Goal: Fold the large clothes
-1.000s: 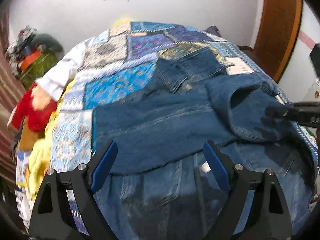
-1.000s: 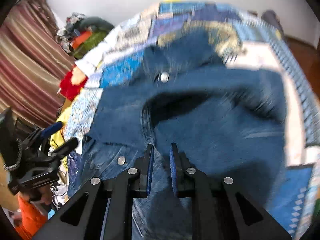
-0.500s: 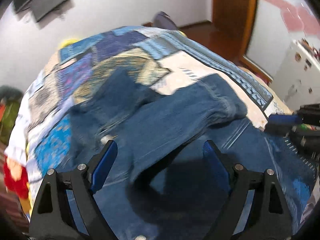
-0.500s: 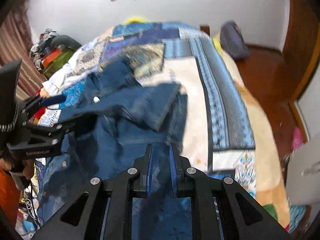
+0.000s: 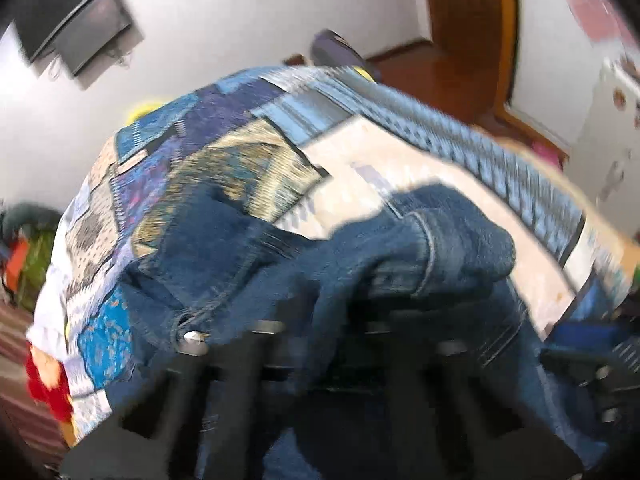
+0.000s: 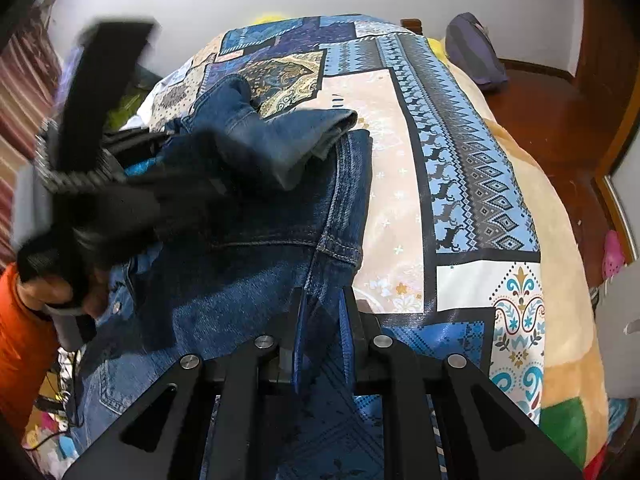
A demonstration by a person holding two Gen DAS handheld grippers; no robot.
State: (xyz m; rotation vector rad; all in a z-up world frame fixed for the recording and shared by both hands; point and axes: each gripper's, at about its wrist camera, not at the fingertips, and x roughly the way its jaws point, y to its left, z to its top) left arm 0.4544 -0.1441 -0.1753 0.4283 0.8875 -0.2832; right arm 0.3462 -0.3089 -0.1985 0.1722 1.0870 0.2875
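A blue denim jacket (image 6: pixel 260 264) lies on the patchwork bedspread (image 6: pixel 404 184), one sleeve (image 6: pixel 296 136) folded across its body. In the blurred left wrist view the jacket (image 5: pixel 280 264) drapes over my left gripper (image 5: pixel 328 320). Its jaws are closing and have come together with a denim fold pinched between them; the tips are hidden under cloth. In the right wrist view my left gripper (image 6: pixel 172 168) shows as a dark blur reaching into the jacket from the left. My right gripper (image 6: pixel 322 316) is shut on the jacket's right edge near the hem.
The bed fills both views, with bare bedspread to the right of the jacket. A hand with an orange sleeve (image 6: pixel 24 344) holds the left gripper. A purple bag (image 6: pixel 474 54) lies on the wooden floor (image 6: pixel 552 116). Clutter and a striped curtain (image 6: pixel 24 92) stand at the left.
My left gripper swung right across the jacket and its wide jaws closed on a denim fold. The right gripper, still shut on denim, moved to the jacket's right edge; the sleeve lies folded over.
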